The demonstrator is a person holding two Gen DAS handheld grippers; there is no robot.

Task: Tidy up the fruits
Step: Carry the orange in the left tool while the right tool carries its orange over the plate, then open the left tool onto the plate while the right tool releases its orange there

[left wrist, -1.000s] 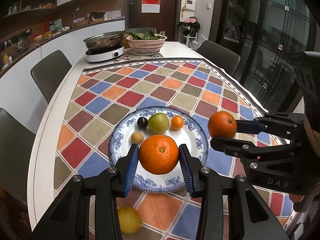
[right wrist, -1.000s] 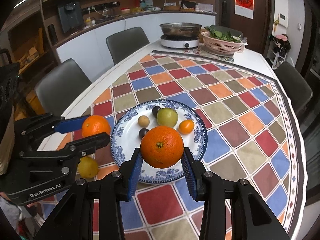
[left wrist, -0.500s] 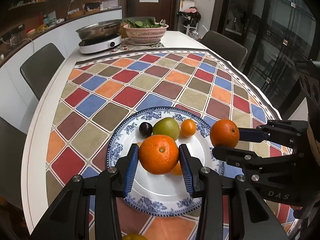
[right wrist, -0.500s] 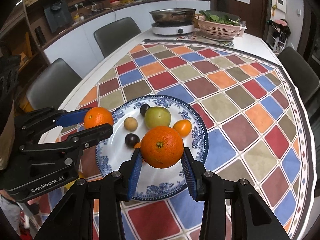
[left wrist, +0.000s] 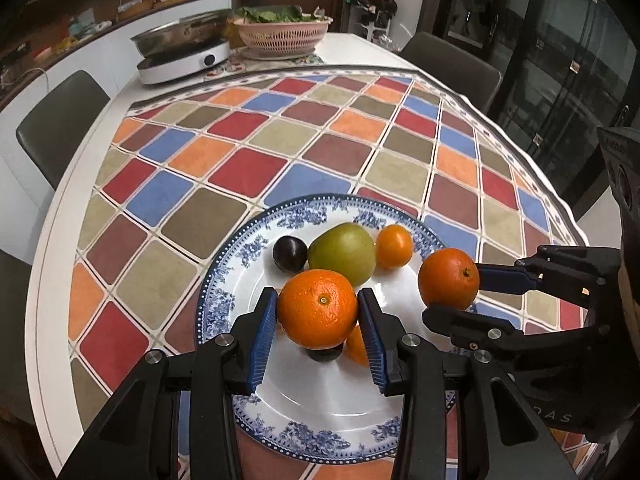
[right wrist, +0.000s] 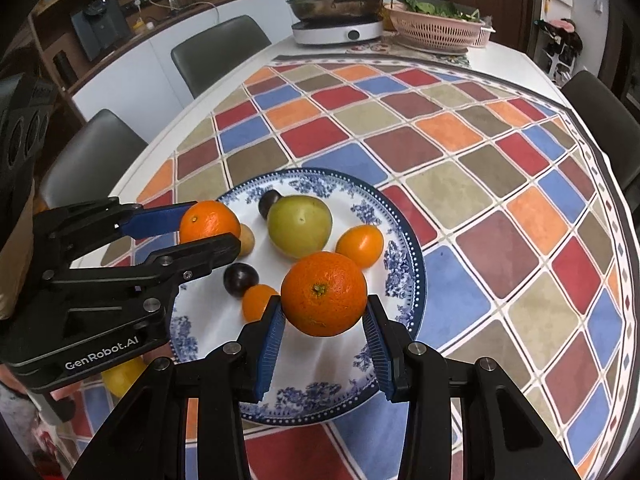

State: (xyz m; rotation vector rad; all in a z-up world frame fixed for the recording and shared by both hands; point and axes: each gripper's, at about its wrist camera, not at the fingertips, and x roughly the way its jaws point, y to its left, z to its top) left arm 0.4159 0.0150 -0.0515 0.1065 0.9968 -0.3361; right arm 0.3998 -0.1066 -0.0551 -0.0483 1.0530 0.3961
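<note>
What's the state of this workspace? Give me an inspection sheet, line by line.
Surface: table under a checked tablecloth.
Job's things: blue-patterned plate holding a green fruit, two dark plums, two small orange fruits and a small tan fruit; a yellow fruit lies off the plate.
Clutter: cooker with pan and pink basket of greens at the far end.
Grippers: left gripper shut on left orange; right gripper shut on right orange; both over the plate.
Cables: nothing seen on the table.
Surroundings: chairs, back counter.
</note>
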